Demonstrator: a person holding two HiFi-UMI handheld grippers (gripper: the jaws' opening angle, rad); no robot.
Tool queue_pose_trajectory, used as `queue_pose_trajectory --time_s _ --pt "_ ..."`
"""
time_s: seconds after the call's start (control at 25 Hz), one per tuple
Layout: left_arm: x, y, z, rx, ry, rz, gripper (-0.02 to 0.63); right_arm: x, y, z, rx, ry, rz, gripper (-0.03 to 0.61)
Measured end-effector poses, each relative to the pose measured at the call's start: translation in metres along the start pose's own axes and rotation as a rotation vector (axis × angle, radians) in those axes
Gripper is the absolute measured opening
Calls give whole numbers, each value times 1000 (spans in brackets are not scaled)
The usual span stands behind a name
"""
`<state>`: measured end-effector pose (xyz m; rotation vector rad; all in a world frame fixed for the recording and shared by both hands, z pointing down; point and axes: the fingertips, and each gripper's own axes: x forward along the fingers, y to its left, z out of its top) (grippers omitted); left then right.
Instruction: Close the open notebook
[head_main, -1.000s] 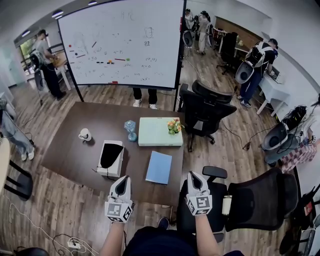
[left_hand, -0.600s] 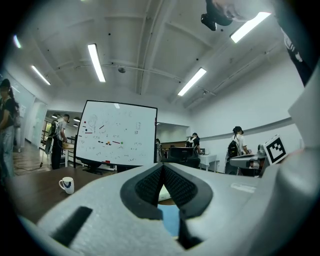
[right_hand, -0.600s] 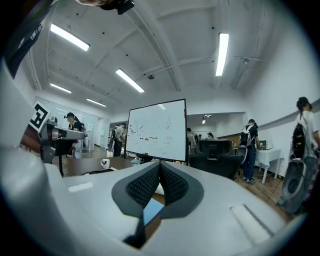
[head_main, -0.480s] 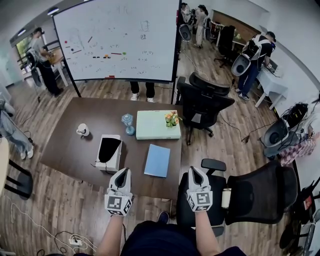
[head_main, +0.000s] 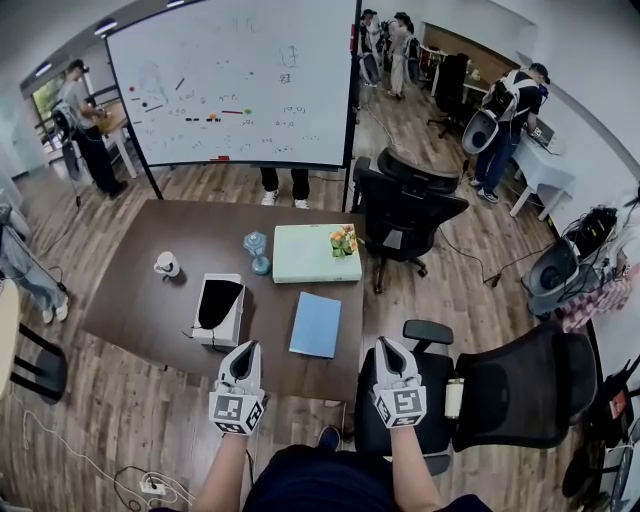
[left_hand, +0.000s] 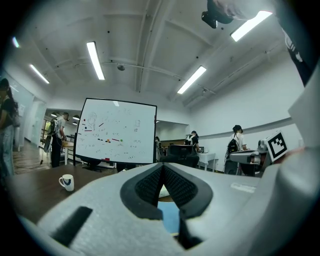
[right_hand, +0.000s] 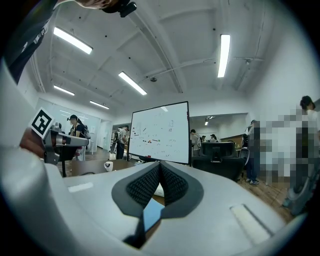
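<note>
A blue notebook (head_main: 317, 325) lies flat and closed on the brown table (head_main: 140, 310), near its front right corner. My left gripper (head_main: 243, 350) hovers at the table's near edge, left of the notebook, jaws shut with nothing between them. My right gripper (head_main: 385, 347) hangs just off the table's right front corner, also shut and empty. In the left gripper view the pads meet at the left gripper (left_hand: 162, 167) tip, and the blue notebook (left_hand: 170, 217) shows below them. The right gripper (right_hand: 160, 165) view shows the same, with the notebook (right_hand: 152, 212) under the closed pads.
On the table stand a white box with a black inside (head_main: 219, 310), a mug (head_main: 167, 265), a blue glass piece (head_main: 257, 245) and a pale green box (head_main: 305, 254) with flowers (head_main: 343, 240). Office chairs (head_main: 405, 205) (head_main: 500, 390) stand to the right. A whiteboard (head_main: 235, 85) and people are behind.
The head view shifted slightly. Both grippers stay shut near the table's front edge, and the notebook has not moved.
</note>
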<state>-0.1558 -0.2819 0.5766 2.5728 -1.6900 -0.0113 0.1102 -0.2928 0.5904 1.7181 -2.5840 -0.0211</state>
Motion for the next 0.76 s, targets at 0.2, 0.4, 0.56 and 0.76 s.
queue_pose_trajectory --time_s 0.2,0.4,0.56,0.76 --pt "1 2 5 -24 -7 -2 -15 0 3 5 4 -18 9 0" --pt "2 1 3 -16 3 -3 -15 1 3 0 18 -17 13 0" --pt "5 0 1 -10 11 -6 -15 3 0 -3 10 -9 12 0" --pt "7 -2 -3 -35 21 -3 -15 2 -5 -12 8 15 2 0"
